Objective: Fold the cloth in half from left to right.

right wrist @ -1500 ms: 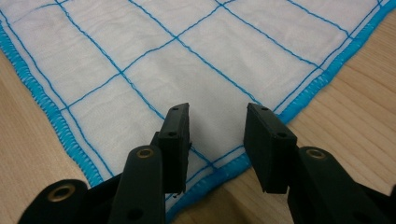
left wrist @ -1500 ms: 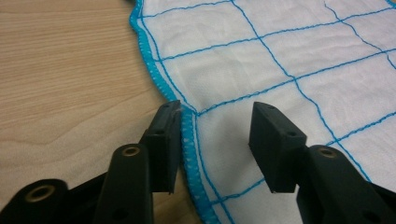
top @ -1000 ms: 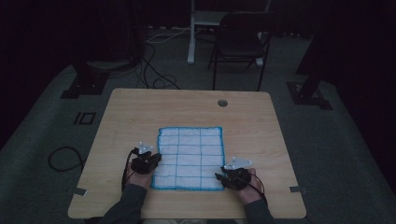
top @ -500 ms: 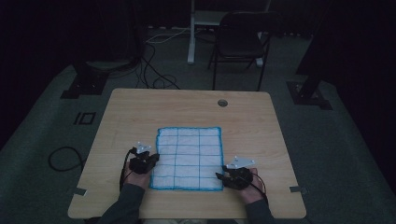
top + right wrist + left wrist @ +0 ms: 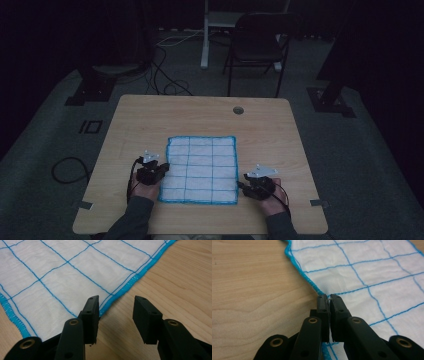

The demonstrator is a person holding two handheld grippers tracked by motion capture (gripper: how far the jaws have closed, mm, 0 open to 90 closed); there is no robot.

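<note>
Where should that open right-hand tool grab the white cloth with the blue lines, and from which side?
Probably the cloth's stitched blue hem near its close right corner, coming in low from the bare table side. The cloth lies flat, so only its edge offers a lip. The right tool already straddles that hem, open; the left tool pinches its own edge.

In the high view the room is dim, and the left tongs [image 5: 159,170] and right tongs [image 5: 248,186] are too small to show how their jaws stand. Both forearms are cut off by the bottom edge. In the left gripper view the cloth [image 5: 372,275] runs off the top and right edges, and its hem near the table's left edge disappears between the closed jaws.
</note>
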